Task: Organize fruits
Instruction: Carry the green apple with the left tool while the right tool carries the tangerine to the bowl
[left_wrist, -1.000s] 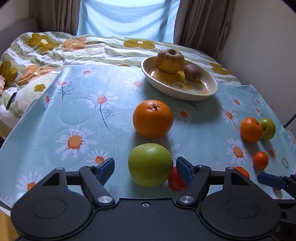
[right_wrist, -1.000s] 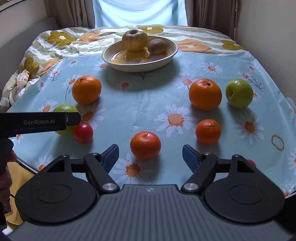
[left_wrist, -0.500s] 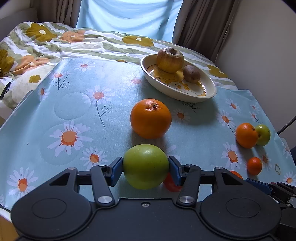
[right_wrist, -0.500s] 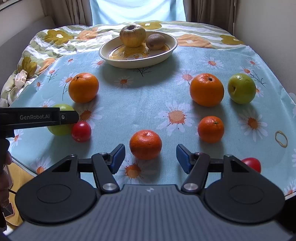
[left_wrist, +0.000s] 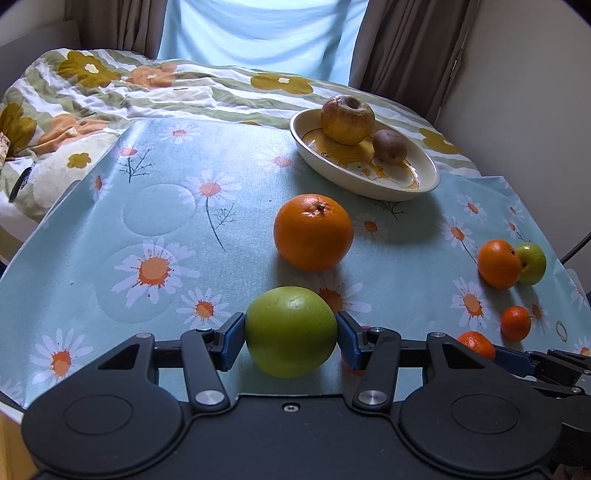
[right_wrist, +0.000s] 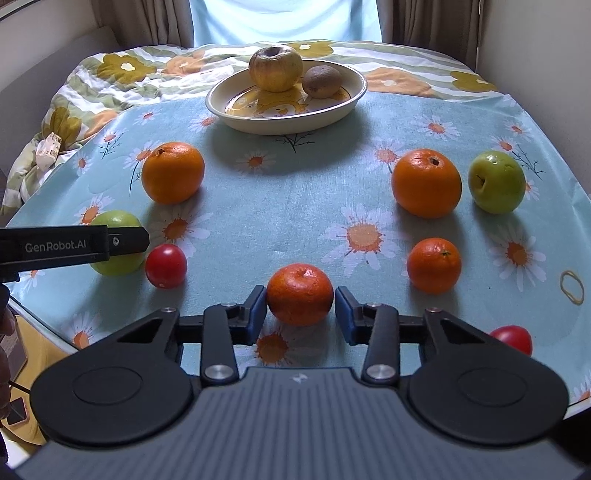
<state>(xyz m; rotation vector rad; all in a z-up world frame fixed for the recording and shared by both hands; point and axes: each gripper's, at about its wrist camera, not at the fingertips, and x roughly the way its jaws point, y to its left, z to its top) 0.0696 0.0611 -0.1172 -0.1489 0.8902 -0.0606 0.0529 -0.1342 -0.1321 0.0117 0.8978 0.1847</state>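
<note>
Two hand-held claws take fruit at once on a daisy-cloth worktop (right_wrist: 306, 192), with the cream dish (right_wrist: 236, 122) at its far side judged to be where the fruit is going. The dish holds only a browned apple (right_wrist: 275, 68) and a kiwi (right_wrist: 321, 81), so there is room.

The left claw (left_wrist: 290, 331) has just drawn its jaws in, and both blue pads press the widest part of the green apple (left_wrist: 290, 321), which sits on the cloth at the near edge. The right claw (right_wrist: 300, 306) has just been closing on the mandarin (right_wrist: 300, 293), and its pads look to meet the peel on both sides.

A clean lift would go straight up for each, clearing the big orange (left_wrist: 313, 232) that stands between the apple and the dish. The heavier apple should go in gently, well away from the two fruits already there, so that nothing rolls.

In the left wrist view the claw's body hides the apple's underside, so whether it has left the cloth cannot be told. A red tomato (right_wrist: 166, 266) just beside the apple is nearly lost behind the claw's finger in that view. A second tomato (right_wrist: 511, 338) is half cut off by the right claw's body. A small yellow ring (right_wrist: 571, 286) on the cloth is too small to name.
</note>
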